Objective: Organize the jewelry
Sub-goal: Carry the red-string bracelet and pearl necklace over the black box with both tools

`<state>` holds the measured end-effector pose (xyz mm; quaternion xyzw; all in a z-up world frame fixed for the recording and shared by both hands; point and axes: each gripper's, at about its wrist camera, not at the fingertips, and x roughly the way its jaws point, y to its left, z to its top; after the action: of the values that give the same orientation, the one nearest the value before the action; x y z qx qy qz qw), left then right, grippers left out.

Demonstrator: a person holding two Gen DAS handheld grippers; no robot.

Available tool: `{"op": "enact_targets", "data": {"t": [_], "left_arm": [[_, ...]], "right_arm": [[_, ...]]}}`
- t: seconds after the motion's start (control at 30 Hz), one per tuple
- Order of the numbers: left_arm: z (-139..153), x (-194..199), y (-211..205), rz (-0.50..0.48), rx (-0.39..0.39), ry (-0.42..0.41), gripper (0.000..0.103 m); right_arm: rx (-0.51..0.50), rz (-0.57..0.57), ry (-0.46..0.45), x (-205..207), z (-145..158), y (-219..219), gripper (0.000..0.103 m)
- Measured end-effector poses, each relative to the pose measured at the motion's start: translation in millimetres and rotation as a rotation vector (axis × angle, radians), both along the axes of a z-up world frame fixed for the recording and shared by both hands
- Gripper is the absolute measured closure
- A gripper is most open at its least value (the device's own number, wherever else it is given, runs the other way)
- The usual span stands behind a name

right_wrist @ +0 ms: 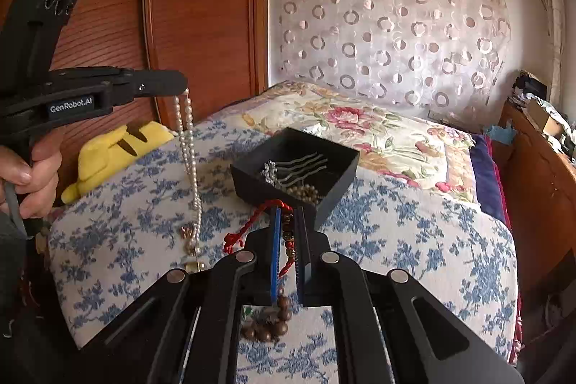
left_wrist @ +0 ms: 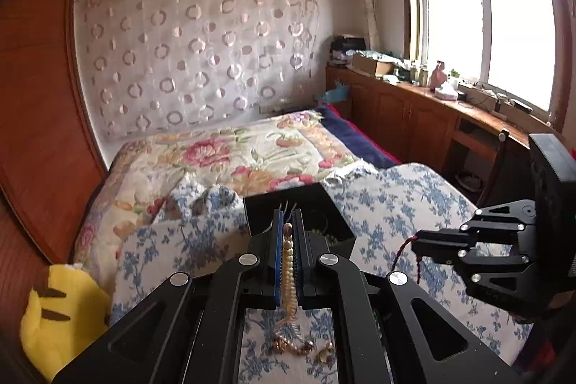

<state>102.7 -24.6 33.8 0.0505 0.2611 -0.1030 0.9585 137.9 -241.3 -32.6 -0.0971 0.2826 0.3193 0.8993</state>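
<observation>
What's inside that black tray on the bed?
The black tray holds a silver hair comb with wavy prongs and some dull round beads near its front wall. That wall hides whatever lies lowest behind it.

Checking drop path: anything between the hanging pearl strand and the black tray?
Only bare blue-flowered cover between the pearl strand and the black tray, seen in the right wrist view.

Bright blown-out window, soft daylight, fisheye-curved edges
</observation>
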Motion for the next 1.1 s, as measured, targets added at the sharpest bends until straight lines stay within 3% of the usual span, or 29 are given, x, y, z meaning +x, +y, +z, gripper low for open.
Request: {"op": "enact_targets", "data": {"t": [0.47, 1.1], "left_arm": [[21.3, 23.9, -0.3, -0.043, -0.024, -0.023, 0.099], [75.0, 78.0, -7.4, -0.075, -0.03, -0.091, 0.099]], "right_arm": [[0.016, -0.009, 0.001, 30.0, 14.0, 11.7, 0.095], [0.02, -0.036, -0.013, 93.3, 40.0, 15.7, 0.095]]}}
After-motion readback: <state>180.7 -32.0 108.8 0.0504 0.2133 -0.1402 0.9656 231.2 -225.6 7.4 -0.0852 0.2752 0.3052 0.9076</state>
